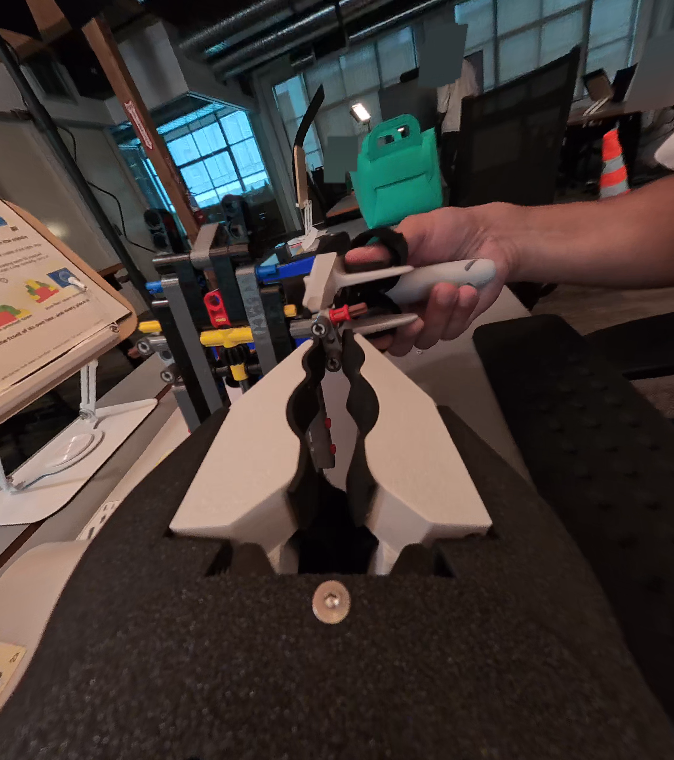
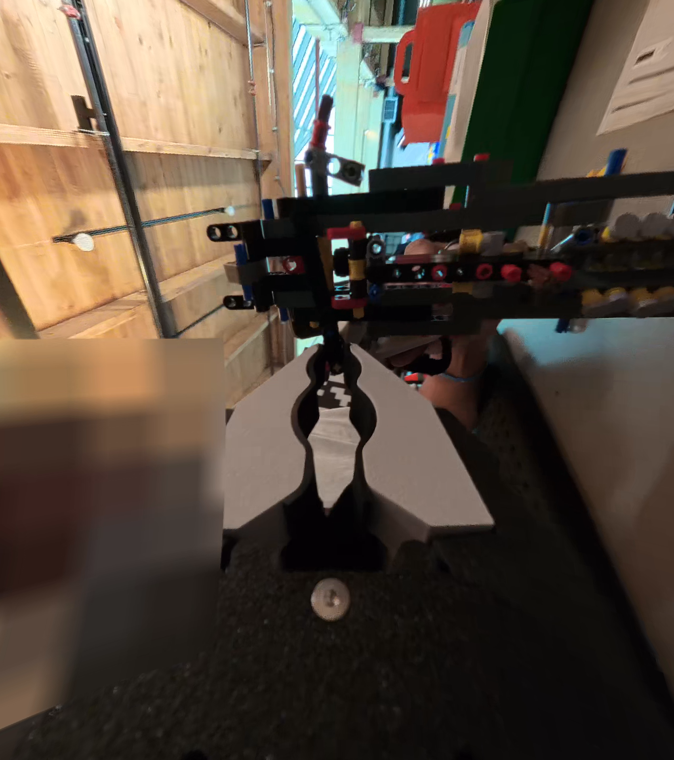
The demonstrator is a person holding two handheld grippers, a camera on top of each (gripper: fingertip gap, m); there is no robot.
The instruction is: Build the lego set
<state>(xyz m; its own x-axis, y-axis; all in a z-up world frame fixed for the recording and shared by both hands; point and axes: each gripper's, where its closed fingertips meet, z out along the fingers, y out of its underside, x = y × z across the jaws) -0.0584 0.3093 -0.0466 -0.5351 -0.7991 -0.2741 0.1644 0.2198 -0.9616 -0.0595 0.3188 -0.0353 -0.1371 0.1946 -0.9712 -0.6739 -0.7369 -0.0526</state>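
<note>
The lego model (image 1: 220,296) is a black and grey beam frame with yellow, blue and red parts, standing ahead on the table. My left gripper (image 1: 329,353) is shut on a grey beam (image 1: 324,436) with red pins, held between its black wavy pads. A grey connector (image 1: 327,329) with a red pin (image 1: 339,314) sits at its tips. A person's hand (image 1: 450,267) holds a grey-white handle right beside it. In the right wrist view the model (image 2: 409,271) lies sideways. My right gripper (image 2: 333,357) is shut on a black part at its edge. The connector (image 2: 345,167) juts out above.
An instruction sheet on a wooden stand (image 1: 18,296) with a white base (image 1: 68,452) is at the left. A black dotted surface (image 1: 594,432) lies to the right. A green bag (image 1: 399,177) and an orange cone (image 1: 614,164) are far behind. A wooden wall (image 2: 142,164) fills the right view's left side.
</note>
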